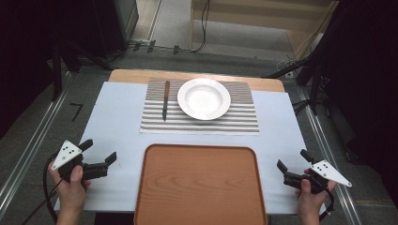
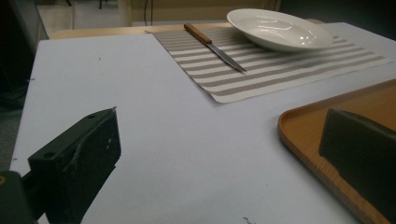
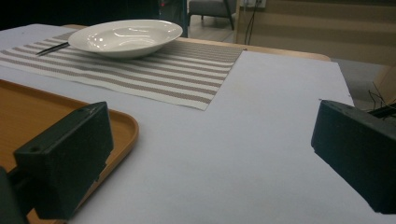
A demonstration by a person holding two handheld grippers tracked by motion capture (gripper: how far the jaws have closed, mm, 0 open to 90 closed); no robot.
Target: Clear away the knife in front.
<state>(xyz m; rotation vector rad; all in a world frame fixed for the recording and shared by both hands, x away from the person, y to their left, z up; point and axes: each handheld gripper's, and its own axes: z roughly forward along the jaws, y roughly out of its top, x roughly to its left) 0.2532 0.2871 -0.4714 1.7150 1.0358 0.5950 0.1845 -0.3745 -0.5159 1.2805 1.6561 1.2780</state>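
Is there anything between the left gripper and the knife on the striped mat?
Nothing visible does. The left gripper is open, and only bare white table cover lies between it and the knife, which rests beside the plate.

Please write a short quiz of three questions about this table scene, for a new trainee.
1. True or false: the knife lies on the striped placemat.
2. What stands beside the knife: A) a white plate, B) a glass, C) a pot?
3. Are the left hand-held gripper and the right hand-held gripper open or shut?

Key:
1. True.
2. A, the white plate.
3. Both open, holding nothing, on either side of the wooden tray.
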